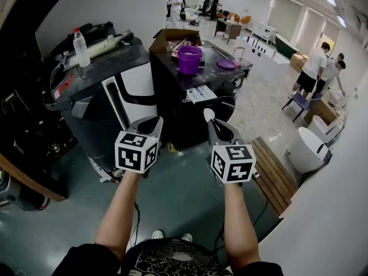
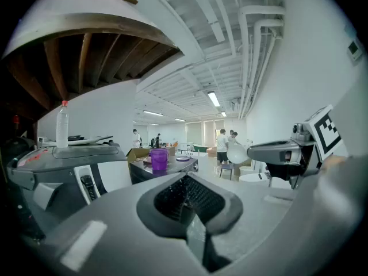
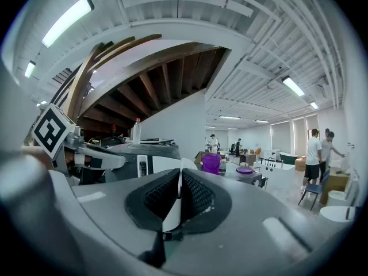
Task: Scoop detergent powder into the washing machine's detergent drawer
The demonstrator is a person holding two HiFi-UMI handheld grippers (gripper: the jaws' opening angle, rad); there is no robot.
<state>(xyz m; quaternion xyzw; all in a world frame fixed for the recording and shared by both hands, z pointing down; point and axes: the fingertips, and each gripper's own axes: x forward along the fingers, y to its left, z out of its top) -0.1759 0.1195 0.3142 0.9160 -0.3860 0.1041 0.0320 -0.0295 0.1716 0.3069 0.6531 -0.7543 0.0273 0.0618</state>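
A black washing machine stands ahead of me with its detergent drawer pulled out. On its top sits a purple tub, which also shows small in both gripper views. My right gripper is shut on the handle of a white scoop, whose bowl points up and forward. My left gripper is shut with nothing in it. Both hang side by side short of the machine.
A grey and white appliance stands at the left with a plastic bottle on top. A cardboard box and a purple lid lie near the tub. A wooden pallet lies at the right; people stand further back.
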